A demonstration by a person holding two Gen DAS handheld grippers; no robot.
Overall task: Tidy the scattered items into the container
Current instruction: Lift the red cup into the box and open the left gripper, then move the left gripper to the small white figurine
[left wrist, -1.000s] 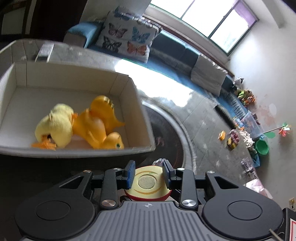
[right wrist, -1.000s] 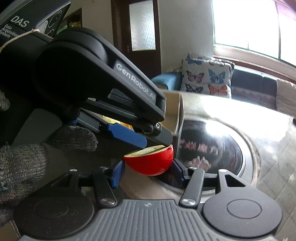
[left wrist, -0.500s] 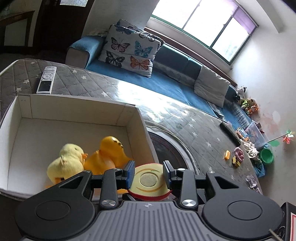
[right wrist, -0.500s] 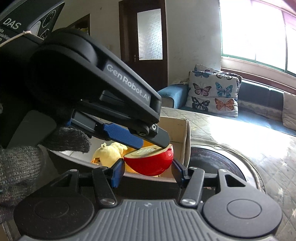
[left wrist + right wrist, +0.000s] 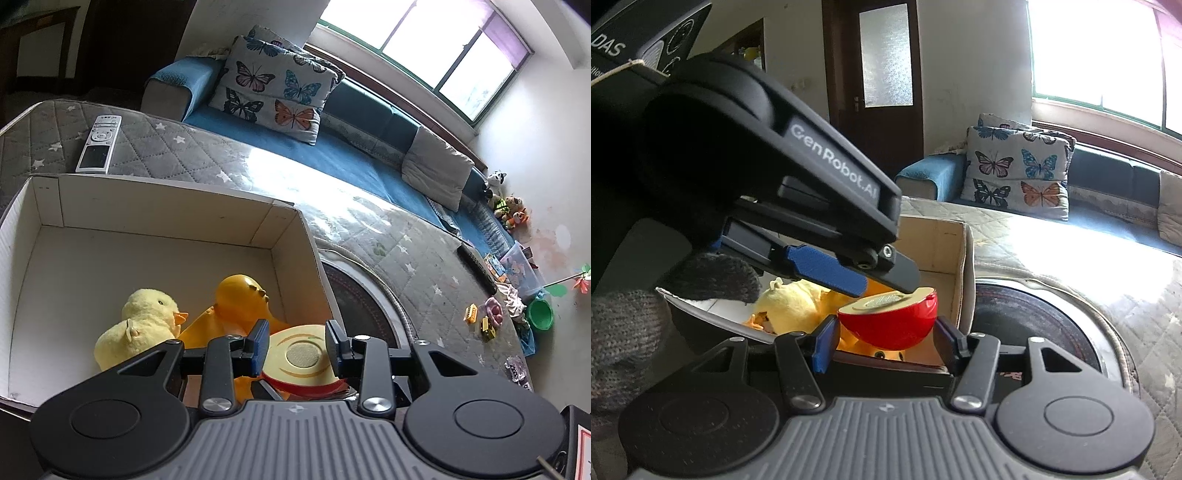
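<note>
**Apple half above box corner**

Left gripper (image 5: 297,341) fingers (image 5: 258,341) clenched on red apple half (image 5: 888,321), cut face up. Right gripper (image 5: 884,341) fingers (image 5: 825,341) spread either side, whether touching cannot tell. Hanging over cardboard box (image 5: 162,212) at 5 o'clock corner; plush chick (image 5: 142,326) and orange dinosaur (image 5: 240,299) inside.

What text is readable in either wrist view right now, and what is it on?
"GenRobot.AI": on the side of the left gripper, seen from the right wrist.
"DAS": on the dark unit at top left, smaller print beneath unreadable.
Remote control: button markings too small to read.
</note>
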